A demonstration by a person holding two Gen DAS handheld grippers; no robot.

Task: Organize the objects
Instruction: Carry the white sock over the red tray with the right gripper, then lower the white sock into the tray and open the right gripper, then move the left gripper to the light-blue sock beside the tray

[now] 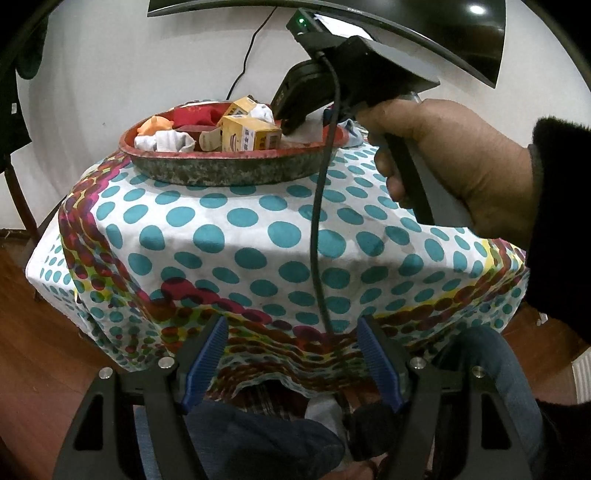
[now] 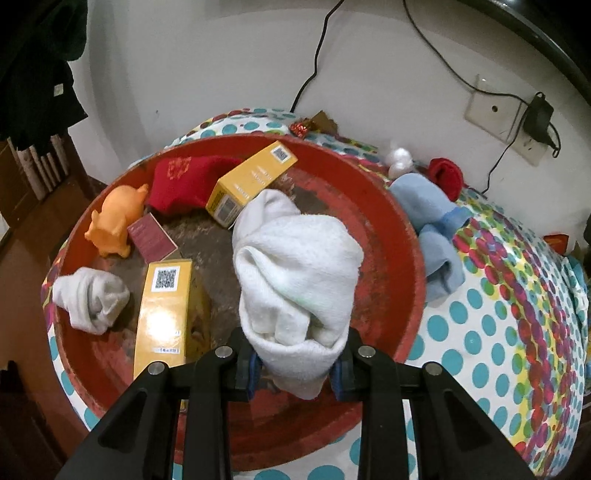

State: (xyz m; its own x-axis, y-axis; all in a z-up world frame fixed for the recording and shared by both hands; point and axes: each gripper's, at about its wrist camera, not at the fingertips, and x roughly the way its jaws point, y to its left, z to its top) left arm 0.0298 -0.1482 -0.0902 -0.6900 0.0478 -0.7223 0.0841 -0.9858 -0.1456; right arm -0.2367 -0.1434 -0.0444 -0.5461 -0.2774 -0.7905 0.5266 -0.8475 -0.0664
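Right jaws (image 2: 297, 373): mine, clamped on a white sock (image 2: 295, 273) hanging over the red basin (image 2: 391, 221).
Left jaws (image 1: 291, 358): mine, spread wide, holding nothing, over the tabletop's near edge.
Basin contents: two yellow boxes (image 2: 162, 310), red sock (image 2: 181, 184), orange toy (image 2: 114, 221).
Blue sock (image 2: 432, 236): on the tabletop, touching the basin's right rim.

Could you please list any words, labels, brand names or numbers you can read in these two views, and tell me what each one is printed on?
"xiaomi": small and faint on the dark screen's lower edge; my best reading.
Yellow boxes: QR codes and small print, too blurred to read.
Red cloth: gold emblem, not legible.
Maroon card: faint mark, unreadable.
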